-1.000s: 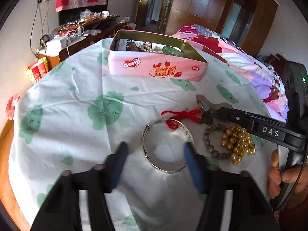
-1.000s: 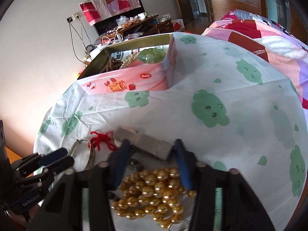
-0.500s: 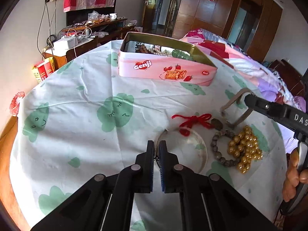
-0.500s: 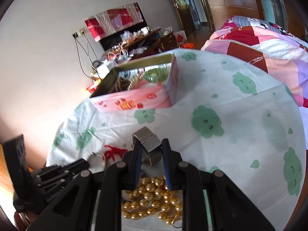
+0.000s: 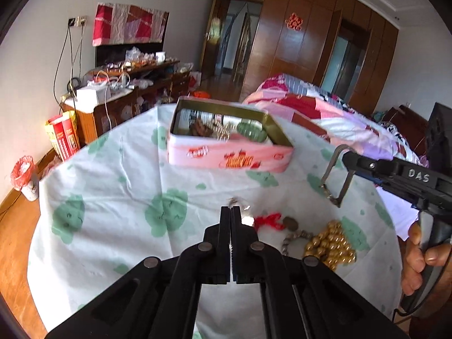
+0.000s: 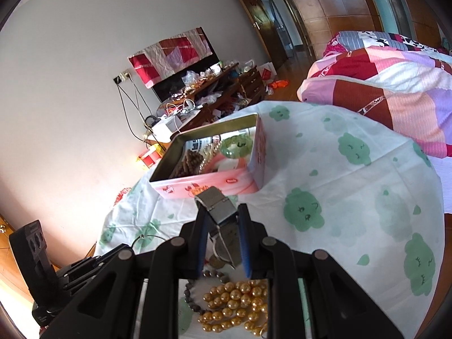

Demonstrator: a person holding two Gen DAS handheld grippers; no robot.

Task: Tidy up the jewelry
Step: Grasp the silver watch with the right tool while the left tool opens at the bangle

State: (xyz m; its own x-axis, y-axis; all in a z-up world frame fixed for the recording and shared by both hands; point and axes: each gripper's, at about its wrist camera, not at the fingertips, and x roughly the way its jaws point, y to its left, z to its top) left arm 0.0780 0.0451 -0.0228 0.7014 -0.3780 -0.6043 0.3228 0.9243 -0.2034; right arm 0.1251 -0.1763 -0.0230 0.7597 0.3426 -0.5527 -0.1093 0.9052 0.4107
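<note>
A silver mesh watch band point(image 6: 219, 207) is gripped between the blue pads of the right gripper point(image 6: 223, 237); its jaws are narrowed onto the band, and it is held clear of the cloth. In the left wrist view the same band point(image 5: 336, 175) is seen hanging as an open loop from the tip of that gripper, in front of the right end of the tin. The left gripper point(image 5: 231, 214) is fully closed, its jaws having just been closing, and a thin silver bangle point(image 5: 240, 203) is pinched at its tip; most of the bangle is hidden behind the fingers, and in the right wrist view only a thin wire arc point(image 6: 147, 238) shows at the tip.

On the cloth below, a red cord bow point(image 5: 268, 221) lies just beside the left fingertips, with a bracelet of dark grey beads point(image 5: 293, 238) next to it and a heap of gold beads point(image 5: 329, 244) touching that bracelet.

Farther back, an open pink biscuit tin point(image 5: 228, 159) stands on the table; brown beads, pale beads and a green bracelet point(image 6: 236, 147) are held in it. The round table is covered by a white tablecloth point(image 5: 118, 192) printed with green clouds. A hand point(image 5: 418, 262) is seen on the right gripper's handle. A patchwork quilt point(image 6: 389, 84) lies on the bed beyond.
</note>
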